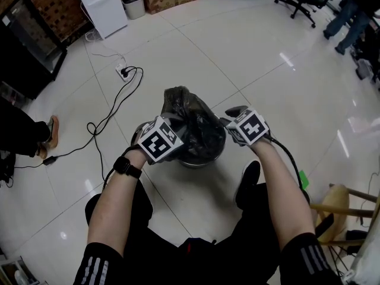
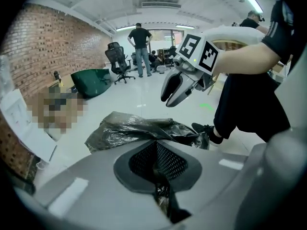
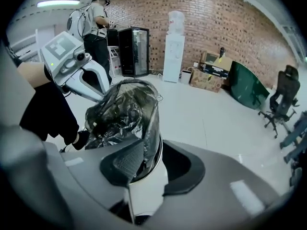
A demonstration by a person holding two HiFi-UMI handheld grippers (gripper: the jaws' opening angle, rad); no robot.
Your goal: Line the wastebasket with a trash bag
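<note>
At the far left of the head view a black cable (image 1: 98, 129) snakes over the white tiled floor (image 1: 255, 58) to a power strip (image 1: 123, 72). A white water dispenser (image 1: 102, 5) stands by the brick wall behind it. Next comes the left gripper (image 2: 155, 169), at the near left side of the wastebasket (image 1: 200, 159). Its own view shows the jaws shut tight, with a strip of the black trash bag (image 1: 191, 120) pinched between the pads and trailing down behind them. The wastebasket stands on the floor just in front of the person's knees, between the two grippers, and only part of its metal rim shows. The trash bag sits in and over its mouth, crumpled and puffed up into a loose hump that rises above the rim. From the left gripper the film stretches out toward that hump. To the right, the right gripper (image 3: 153, 152) hangs at the basket's right edge with its jaws apart. Its view shows the rim and a fold of bag in the gap between them. The film seems to brush the left pad, though the view is too dim there to be sure, and nothing is clamped. At the far right edge stands a wooden chair (image 1: 338, 206).
</note>
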